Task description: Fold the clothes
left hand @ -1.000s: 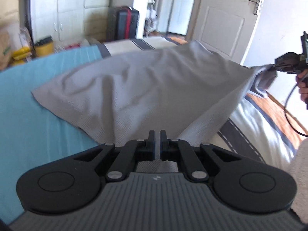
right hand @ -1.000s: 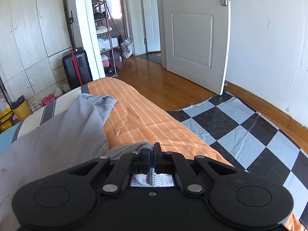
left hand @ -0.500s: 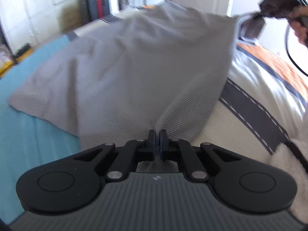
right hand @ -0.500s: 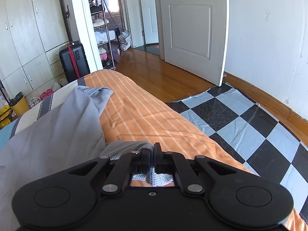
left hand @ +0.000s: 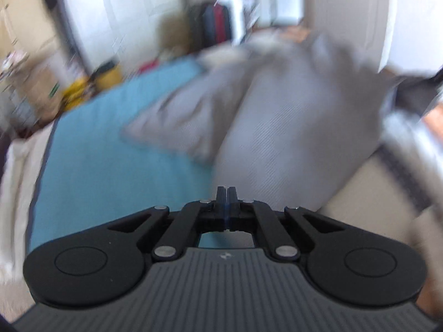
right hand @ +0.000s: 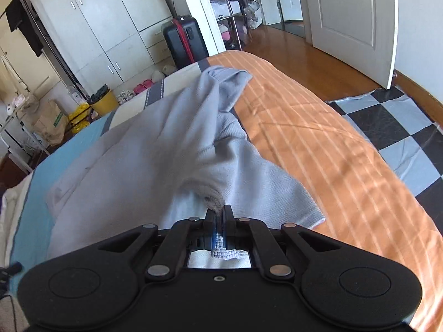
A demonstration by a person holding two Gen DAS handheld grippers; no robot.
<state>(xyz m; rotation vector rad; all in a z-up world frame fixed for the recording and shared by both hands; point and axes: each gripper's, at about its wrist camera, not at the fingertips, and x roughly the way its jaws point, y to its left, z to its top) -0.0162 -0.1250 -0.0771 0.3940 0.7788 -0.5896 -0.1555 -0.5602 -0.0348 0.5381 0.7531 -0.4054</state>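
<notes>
The grey garment (right hand: 193,149) lies across the bed (right hand: 318,138), spread over the blue and cream parts of the cover and lapping onto the orange stripes. The right gripper (right hand: 220,213) has its jaws pressed together on a bunched fold of the garment, and a strip of knit cloth shows between them. The left gripper (left hand: 226,193) also has its jaws pressed together, just at the near edge of the garment (left hand: 277,127); the left view is blurred, so I cannot tell whether any cloth is caught there. A suitcase (right hand: 185,41) stands by the wardrobe (right hand: 105,22) beyond the bed.
</notes>
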